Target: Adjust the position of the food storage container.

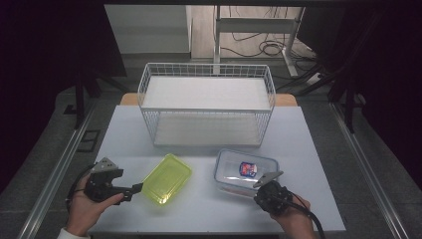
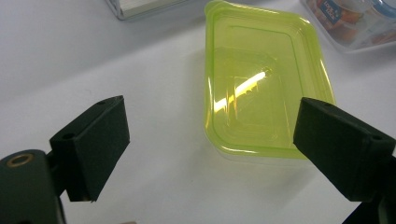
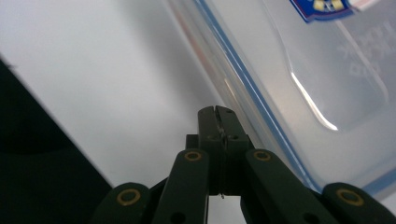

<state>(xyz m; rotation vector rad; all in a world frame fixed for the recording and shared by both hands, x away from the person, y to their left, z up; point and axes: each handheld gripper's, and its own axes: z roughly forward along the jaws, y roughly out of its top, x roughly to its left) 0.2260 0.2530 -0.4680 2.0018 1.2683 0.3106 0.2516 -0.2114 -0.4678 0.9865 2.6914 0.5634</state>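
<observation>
A yellow-green translucent lidded box lies on the white table, left of centre. My left gripper is open, its jaws spread wide just short of the box's near end, nothing between them. A clear lidded box with a blue seal and a blue label sits to the right of the green one. My right gripper is shut with its jaws pressed together on nothing, its tip right beside that box's near edge.
A white wire basket shelf with two levels stands at the back of the table. The table's front edge runs close to both hands. Beyond the table are dark floor, cables and a desk frame.
</observation>
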